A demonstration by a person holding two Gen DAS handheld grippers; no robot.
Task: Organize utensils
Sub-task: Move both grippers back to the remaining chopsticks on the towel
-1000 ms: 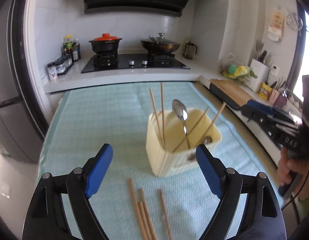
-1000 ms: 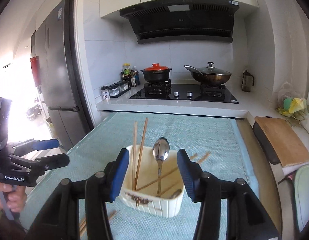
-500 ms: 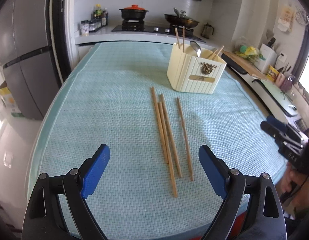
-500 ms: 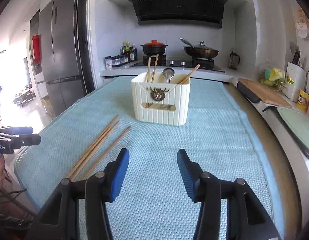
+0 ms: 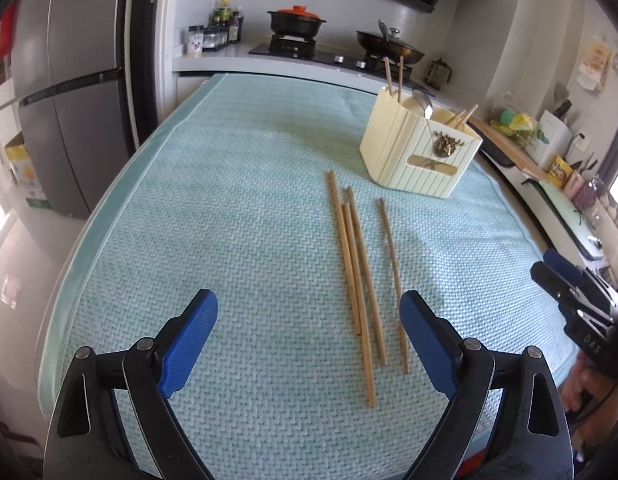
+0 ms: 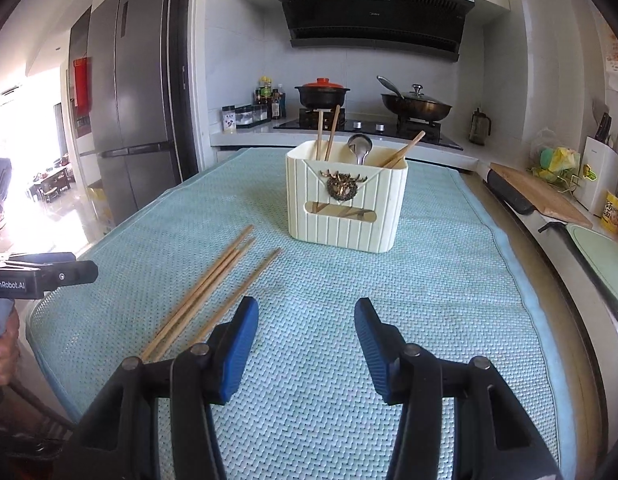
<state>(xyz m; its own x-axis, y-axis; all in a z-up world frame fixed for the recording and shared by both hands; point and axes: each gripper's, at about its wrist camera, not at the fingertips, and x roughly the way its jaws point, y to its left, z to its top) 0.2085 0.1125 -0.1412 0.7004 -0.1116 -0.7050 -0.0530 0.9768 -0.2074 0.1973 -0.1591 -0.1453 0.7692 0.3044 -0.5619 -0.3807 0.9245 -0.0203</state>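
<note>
Chopsticks waiting on the mat, both tongs released and empty.

Four loose chopsticks (image 5: 359, 280) lie side by side just ahead of the left tongs (image 5: 309, 344), toward its right finger and well placed for a pick. From the right tongs (image 6: 305, 344) they sit off to the left, with the cream holder (image 6: 346, 196) straight ahead, already carrying chopsticks and a spoon (image 6: 359, 147). Looks like the loose ones belong in there next, across the tabletop (image 5: 229, 200).
</note>
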